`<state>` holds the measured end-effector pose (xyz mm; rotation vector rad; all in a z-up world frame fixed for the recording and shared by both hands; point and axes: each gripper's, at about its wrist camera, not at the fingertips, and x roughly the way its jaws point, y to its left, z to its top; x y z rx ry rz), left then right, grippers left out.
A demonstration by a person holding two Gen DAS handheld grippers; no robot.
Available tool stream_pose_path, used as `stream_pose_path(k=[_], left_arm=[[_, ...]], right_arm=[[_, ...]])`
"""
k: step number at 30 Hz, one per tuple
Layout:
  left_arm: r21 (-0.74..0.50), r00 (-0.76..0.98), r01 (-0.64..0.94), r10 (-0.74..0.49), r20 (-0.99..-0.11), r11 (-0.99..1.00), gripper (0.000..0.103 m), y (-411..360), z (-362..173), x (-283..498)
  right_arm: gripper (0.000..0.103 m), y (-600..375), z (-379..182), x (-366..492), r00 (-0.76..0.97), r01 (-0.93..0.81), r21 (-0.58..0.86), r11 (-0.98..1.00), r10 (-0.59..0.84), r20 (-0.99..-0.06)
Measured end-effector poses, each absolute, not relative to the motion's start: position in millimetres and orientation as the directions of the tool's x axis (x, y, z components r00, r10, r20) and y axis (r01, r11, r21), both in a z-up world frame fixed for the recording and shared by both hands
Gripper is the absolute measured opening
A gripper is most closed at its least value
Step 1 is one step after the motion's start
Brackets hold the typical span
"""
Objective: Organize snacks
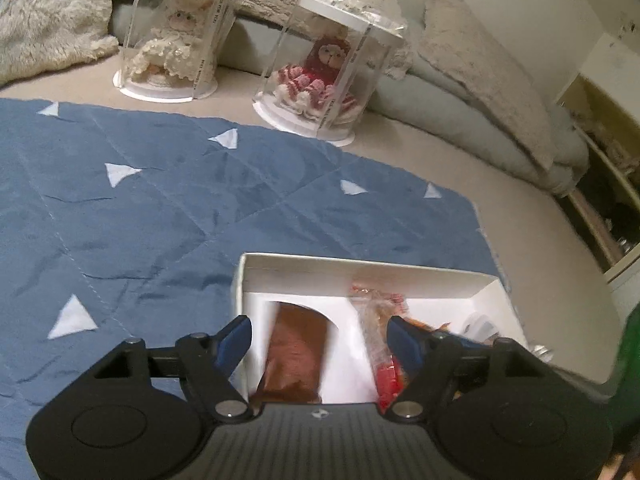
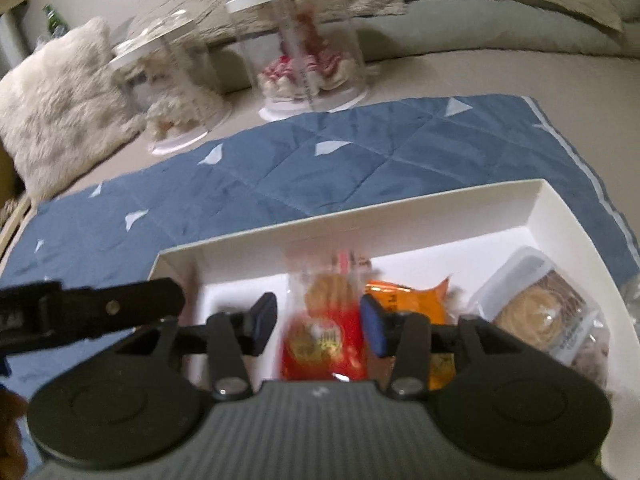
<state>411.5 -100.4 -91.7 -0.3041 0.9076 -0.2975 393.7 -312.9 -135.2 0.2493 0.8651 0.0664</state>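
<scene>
While both grippers hang over the white box, each one has its blue pads spread apart and nothing is between them in a grip. The left gripper is over the left part of the box, and a brown snack lies under it in a cut-out of the white insert. At 3 o'clock from this snack lies a clear packet with red print, touching the right pad or just beside it; I cannot tell which. The right gripper is over the red snack packet, which lies between its open fingers without contact that I can see. At 3 o'clock from the red packet is an orange packet, and further at 3 o'clock a clear tray of round pastry. The box stands on a blue quilt. At 12 o'clock, behind the quilt, stand two clear doll cases.
</scene>
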Motion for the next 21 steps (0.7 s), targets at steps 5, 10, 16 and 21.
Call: stream_pose_path(k=[5,10,16,21], left_arm=[[-0.353,0.57,0.111,-0.35,-0.743,0.929,0.083,-96.0,-92.4,413.3],[-0.319,0.562,0.106,-0.321,-0.762,0.942,0.093,-91.0,-89.9,411.0],[-0.295,0.565,0.094,-0.295,-0.77,0.951,0.103,-80.5,-78.0,400.1],[-0.271,0.604,0.075,-0.259,-0.754,0.96,0.103,-70.3,-56.4,380.1]], right_arm=[[0.057,-319.2,-130.3,391.4,0.645,0.05,0.257,0.965,0.166,-0.746],[0.061,-324.3,-126.2,386.2,0.634,0.052,0.246,0.968,0.158,-0.757],[0.07,-323.8,-112.6,372.2,0.62,0.079,0.195,0.978,0.105,-0.778],[0.089,-324.5,-88.4,348.6,0.653,0.088,0.176,0.981,0.077,-0.754]])
